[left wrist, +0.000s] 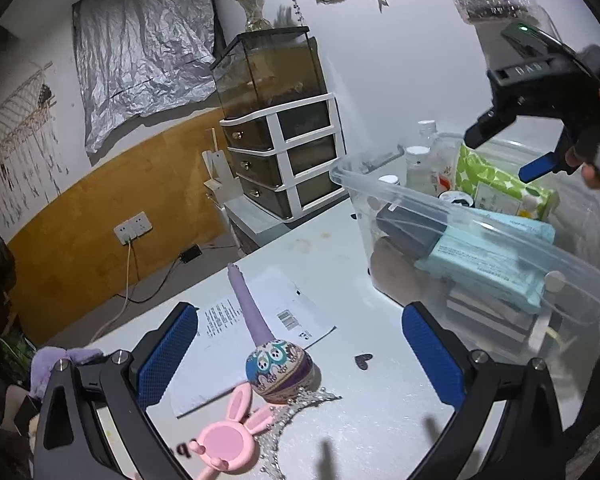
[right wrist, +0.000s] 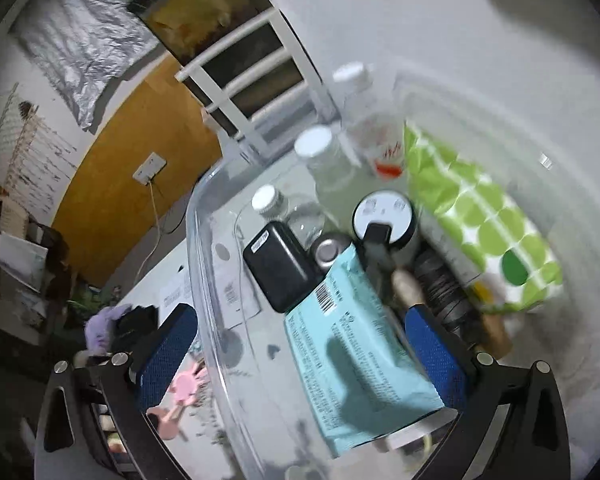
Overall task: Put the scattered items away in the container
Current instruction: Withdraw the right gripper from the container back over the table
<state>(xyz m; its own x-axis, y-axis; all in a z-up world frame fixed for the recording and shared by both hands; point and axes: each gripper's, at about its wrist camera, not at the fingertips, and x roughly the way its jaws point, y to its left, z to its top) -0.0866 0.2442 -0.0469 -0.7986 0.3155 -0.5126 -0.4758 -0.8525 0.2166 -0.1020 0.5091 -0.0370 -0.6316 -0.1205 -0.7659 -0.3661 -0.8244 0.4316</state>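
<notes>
On the white table, a patterned ball with a purple handle [left wrist: 278,368] lies between the wide-apart fingers of my left gripper [left wrist: 300,356], untouched. A pink bunny mirror [left wrist: 226,442] and a silver beaded piece [left wrist: 296,412] lie just below it. The clear plastic container [left wrist: 420,200] stands to the right and holds a teal pack [left wrist: 496,256], a green dotted pack [left wrist: 496,184] and bottles. My right gripper [left wrist: 512,148] hovers open above it. In the right wrist view the right gripper [right wrist: 300,354] is empty over the container [right wrist: 204,280], the teal pack [right wrist: 356,356] and a black box [right wrist: 280,272].
A printed sheet [left wrist: 240,332] and a small dark heart [left wrist: 363,360] lie on the table. A white drawer unit [left wrist: 288,156] with a glass tank on top stands behind, against the wall. Cables run down from a wall socket [left wrist: 134,226]. A purple cloth [left wrist: 56,364] sits at the left edge.
</notes>
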